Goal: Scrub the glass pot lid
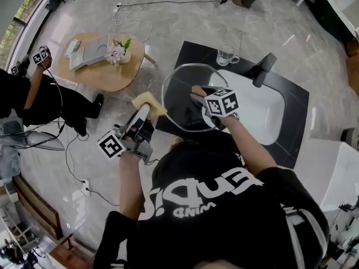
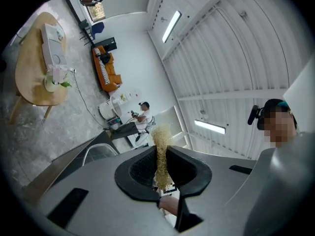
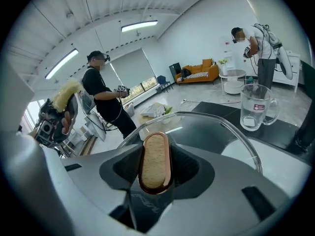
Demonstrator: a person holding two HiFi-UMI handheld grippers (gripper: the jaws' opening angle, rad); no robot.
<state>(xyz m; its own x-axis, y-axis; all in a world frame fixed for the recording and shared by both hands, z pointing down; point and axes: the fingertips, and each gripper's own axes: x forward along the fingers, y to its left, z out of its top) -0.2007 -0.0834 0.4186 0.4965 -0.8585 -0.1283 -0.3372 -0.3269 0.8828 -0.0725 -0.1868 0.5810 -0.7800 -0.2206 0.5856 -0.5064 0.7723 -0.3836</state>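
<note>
Glass pot lid [image 1: 182,74] clamped by its handle [image 3: 154,166] in the right gripper [image 1: 197,96], tilted up for easy scrubbing, yellow scrubber [image 1: 150,102] pinched in the left gripper [image 1: 144,111] close by.

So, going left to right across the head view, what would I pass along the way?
round wooden table → yellow scrub pad → glass pot lid → glass mug → black faucet
</note>
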